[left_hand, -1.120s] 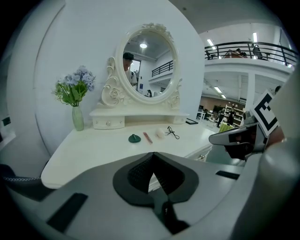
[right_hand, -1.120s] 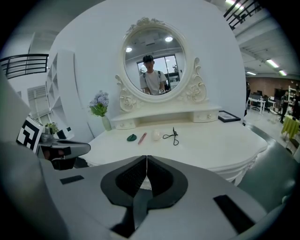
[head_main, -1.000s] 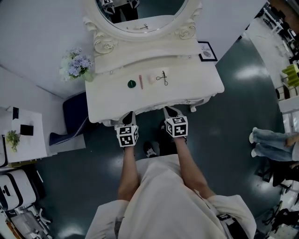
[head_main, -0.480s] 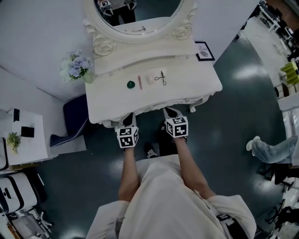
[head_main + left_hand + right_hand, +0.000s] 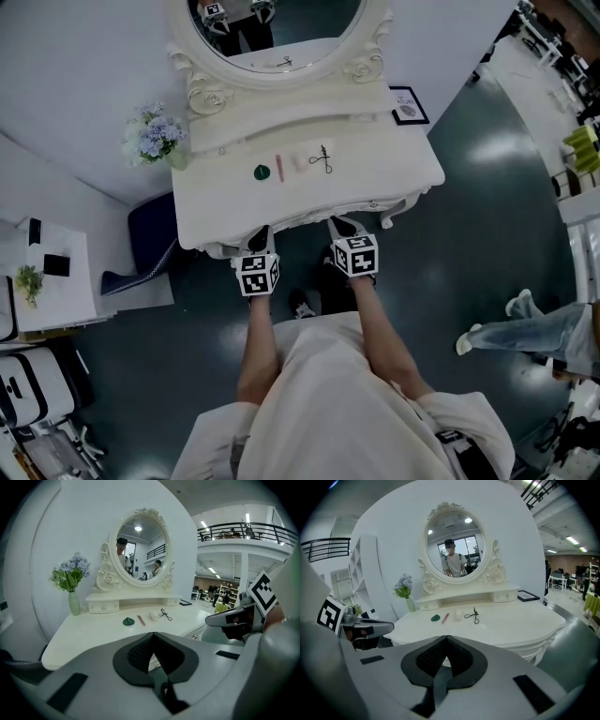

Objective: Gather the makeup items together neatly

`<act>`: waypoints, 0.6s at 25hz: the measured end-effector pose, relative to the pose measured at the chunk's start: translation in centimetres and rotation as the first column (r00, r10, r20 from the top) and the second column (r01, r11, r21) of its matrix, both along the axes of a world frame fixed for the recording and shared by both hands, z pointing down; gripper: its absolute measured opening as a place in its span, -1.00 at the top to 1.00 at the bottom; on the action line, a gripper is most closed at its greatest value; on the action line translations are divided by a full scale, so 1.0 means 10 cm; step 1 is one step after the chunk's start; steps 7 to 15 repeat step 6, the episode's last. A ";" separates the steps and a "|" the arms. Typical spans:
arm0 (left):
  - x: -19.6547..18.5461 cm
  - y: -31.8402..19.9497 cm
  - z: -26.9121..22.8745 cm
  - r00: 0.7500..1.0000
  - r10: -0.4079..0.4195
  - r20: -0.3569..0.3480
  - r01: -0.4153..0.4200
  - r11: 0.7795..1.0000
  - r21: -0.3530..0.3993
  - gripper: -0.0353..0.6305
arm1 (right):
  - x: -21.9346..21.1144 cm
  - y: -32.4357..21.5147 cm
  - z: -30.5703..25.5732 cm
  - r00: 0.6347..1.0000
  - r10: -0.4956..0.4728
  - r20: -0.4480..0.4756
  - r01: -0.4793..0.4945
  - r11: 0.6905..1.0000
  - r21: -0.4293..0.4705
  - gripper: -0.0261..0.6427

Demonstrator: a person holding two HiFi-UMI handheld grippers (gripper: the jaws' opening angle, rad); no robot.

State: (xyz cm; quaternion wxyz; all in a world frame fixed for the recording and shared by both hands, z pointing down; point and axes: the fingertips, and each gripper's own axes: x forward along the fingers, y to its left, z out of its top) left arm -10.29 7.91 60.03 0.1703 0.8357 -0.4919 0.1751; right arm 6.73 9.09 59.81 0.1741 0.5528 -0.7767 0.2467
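Four makeup items lie in a row on the white dressing table (image 5: 375, 178): a green round piece (image 5: 263, 172), a pink stick (image 5: 279, 167), a white puff (image 5: 302, 161) and a black eyelash curler (image 5: 323, 157). My left gripper (image 5: 260, 234) and right gripper (image 5: 339, 225) hover side by side at the table's front edge, short of the items. Both are shut with nothing in them. The left gripper view has its closed tips (image 5: 151, 641) in front of the green piece (image 5: 128, 621) and the curler (image 5: 164, 615). The right gripper view shows the same row beyond its tips (image 5: 446, 641), from green piece (image 5: 435, 618) to curler (image 5: 474, 615).
An oval mirror (image 5: 281, 28) with a drawer shelf backs the table. A vase of flowers (image 5: 155, 131) stands at its left corner, a framed card (image 5: 408, 103) at its right. A dark blue seat (image 5: 145, 234) sits left of the table. A person's legs (image 5: 525, 328) cross the floor at right.
Both grippers have stayed where they were. The person on the right has walked further down and left across the floor.
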 end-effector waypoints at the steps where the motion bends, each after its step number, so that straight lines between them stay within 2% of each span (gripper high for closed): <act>1: 0.01 0.00 -0.01 1.000 0.001 0.001 -0.001 1.000 0.001 0.85 | 0.00 0.00 -0.01 1.000 -0.001 0.001 0.001 1.000 0.000 0.80; 15: 0.06 -0.01 -0.04 1.000 0.006 -0.003 -0.006 1.000 0.001 0.85 | 0.04 -0.01 -0.03 1.000 0.002 0.004 -0.002 1.000 -0.002 0.80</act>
